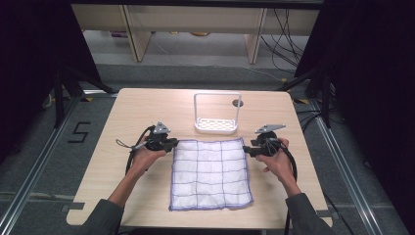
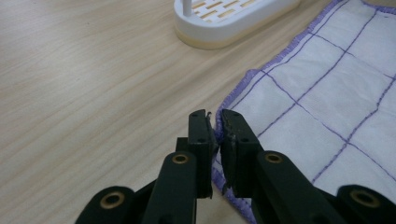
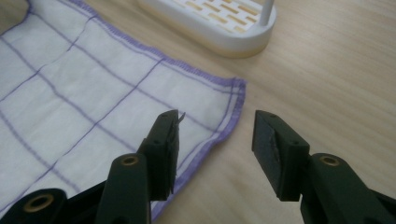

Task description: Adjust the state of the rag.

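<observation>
A white cloth (image 1: 210, 171) with a purple grid and hem lies flat on the wooden table (image 1: 142, 107). At its far left corner my left gripper (image 1: 172, 143) has its jaws nearly together, pinching the hem. In the left gripper view the cloth (image 2: 327, 93) edge runs up between the jaws of that gripper (image 2: 214, 116). My right gripper (image 1: 247, 149) is at the far right corner. In the right gripper view the right gripper (image 3: 217, 121) is open, its jaws apart over the corner of the cloth (image 3: 93, 93), with nothing pressed between the pads.
A white rack (image 1: 217, 126) with a slotted base and a tall loop frame stands just behind the cloth; its base appears close by as the rack (image 2: 224, 23) and the rack (image 3: 224, 28) in the gripper views. A small round hole (image 1: 238, 103) sits in the tabletop behind it.
</observation>
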The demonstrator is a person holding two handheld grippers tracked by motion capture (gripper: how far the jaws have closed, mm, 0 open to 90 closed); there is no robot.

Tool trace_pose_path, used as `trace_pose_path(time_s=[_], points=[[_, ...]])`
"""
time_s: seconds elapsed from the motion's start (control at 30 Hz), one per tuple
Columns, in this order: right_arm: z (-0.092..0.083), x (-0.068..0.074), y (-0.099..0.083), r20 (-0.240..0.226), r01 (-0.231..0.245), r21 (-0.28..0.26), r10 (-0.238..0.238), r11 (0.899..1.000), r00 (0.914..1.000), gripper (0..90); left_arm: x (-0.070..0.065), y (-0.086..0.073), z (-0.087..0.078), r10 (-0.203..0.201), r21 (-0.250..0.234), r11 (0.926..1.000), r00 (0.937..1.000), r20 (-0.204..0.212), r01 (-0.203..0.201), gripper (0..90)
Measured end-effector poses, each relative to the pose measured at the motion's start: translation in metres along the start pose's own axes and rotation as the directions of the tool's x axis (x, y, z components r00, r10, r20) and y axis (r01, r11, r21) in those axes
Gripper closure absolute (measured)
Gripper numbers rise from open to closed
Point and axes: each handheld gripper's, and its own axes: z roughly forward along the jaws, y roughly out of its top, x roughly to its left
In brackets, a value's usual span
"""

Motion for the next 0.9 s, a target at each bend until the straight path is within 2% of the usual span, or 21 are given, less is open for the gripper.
trace_pose_path(time_s=[0.07, 0.1, 0.2, 0.27, 0.3, 0.37, 0.4, 0.47, 0.5, 0.53, 0.57, 0.6, 0.63, 0.67, 0.7, 0.8, 0.83, 0.9], points=[[0.004, -0.003, 0.003, -0.001, -0.006, 0.003, 0.006, 1.0, 1.0, 51.9, 0.001, 0.0, -0.001, 0.012, 0.013, 0.9998, 0.9999, 0.005, -0.012, 81.8], [0.011, -0.006, 0.009, -0.007, -0.033, 0.005, 0.033, 0.999, 0.9994, 51.8, 0.002, -0.001, 0.0, 0.009, 0.012, 0.9999, 1.0, 0.002, -0.009, 81.8], [0.017, -0.009, 0.012, 0.001, -0.023, -0.006, 0.023, 1.0, 0.9997, 51.8, 0.002, -0.001, 0.0, 0.007, 0.008, 0.9999, 1.0, 0.0, -0.007, 81.8], [0.022, -0.01, 0.018, 0.005, -0.037, 0.009, 0.037, 0.999, 0.9993, 51.9, 0.003, -0.001, 0.001, 0.011, 0.012, 0.9999, 0.9999, 0.004, -0.011, 81.8], [0.022, -0.012, 0.02, 0.008, -0.025, 0.027, 0.025, 0.999, 0.9997, 51.9, 0.003, -0.001, 0.001, 0.011, 0.012, 0.9999, 0.9999, 0.004, -0.011, 81.8], [0.024, -0.013, 0.021, 0.006, -0.01, 0.016, 0.01, 1.0, 0.9999, 51.9, 0.003, -0.001, 0.002, 0.009, 0.009, 0.9999, 1.0, 0.0, -0.009, 81.8], [0.028, -0.014, 0.021, 0.018, -0.012, 0.005, 0.012, 1.0, 0.9998, 51.9, 0.004, -0.001, 0.002, 0.001, 0.006, 1.0, 1.0, 0.002, -0.001, 81.8], [0.029, -0.014, 0.022, 0.009, -0.018, 0.007, 0.018, 1.0, 0.9998, 51.9, 0.004, -0.001, 0.003, -0.004, 0.002, 1.0, 1.0, 0.004, 0.004, 81.9], [0.031, -0.016, 0.022, 0.011, -0.017, 0.036, 0.017, 0.999, 0.9998, 51.9, 0.005, -0.002, 0.002, 0.003, 0.007, 1.0, 1.0, 0.004, -0.003, 81.9], [0.031, -0.015, 0.022, 0.008, -0.043, 0.055, 0.042, 0.998, 0.9991, 52.0, 0.005, -0.002, 0.003, 0.0, 0.001, 1.0, 1.0, -0.002, 0.0, 81.9], [0.033, -0.016, 0.022, 0.013, -0.03, 0.048, 0.029, 0.998, 0.9995, 52.0, 0.005, -0.002, 0.003, 0.002, 0.004, 1.0, 1.0, 0.002, -0.002, 82.0], [0.034, -0.015, 0.023, 0.009, -0.043, 0.059, 0.043, 0.997, 0.999, 52.1, 0.005, -0.001, 0.003, 0.004, 0.006, 1.0, 1.0, 0.001, -0.004, 82.0], [0.036, -0.016, 0.022, 0.011, -0.028, 0.055, 0.027, 0.998, 0.9996, 52.3, 0.004, -0.001, 0.004, -0.006, -0.003, 1.0, 1.0, -0.006, 0.006, 82.0], [0.038, -0.014, 0.023, 0.003, -0.048, 0.052, 0.048, 0.997, 0.9989, 52.4, 0.004, -0.001, 0.004, -0.005, 0.001, 1.0, 1.0, -0.004, 0.005, 82.0], [0.038, -0.014, 0.023, 0.003, -0.048, 0.052, 0.048, 0.997, 0.9989, 52.4, 0.004, -0.001, 0.004, -0.005, 0.001, 1.0, 1.0, -0.004, 0.005, 82.0], [0.045, -0.014, 0.024, 0.005, -0.028, 0.059, 0.028, 0.998, 0.9996, 52.9, 0.005, -0.001, 0.005, -0.006, 0.004, 1.0, 1.0, -0.001, 0.006, 82.0], [0.046, -0.015, 0.025, 0.008, -0.016, 0.082, 0.015, 0.997, 0.9999, 52.9, 0.006, -0.001, 0.005, 0.003, 0.014, 0.9999, 1.0, 0.003, -0.003, 82.0], [0.051, -0.016, 0.026, 0.009, -0.021, 0.084, 0.021, 0.996, 0.9997, 54.2, 0.007, -0.001, 0.005, 0.0, 0.01, 1.0, 1.0, 0.001, 0.0, 82.0]])
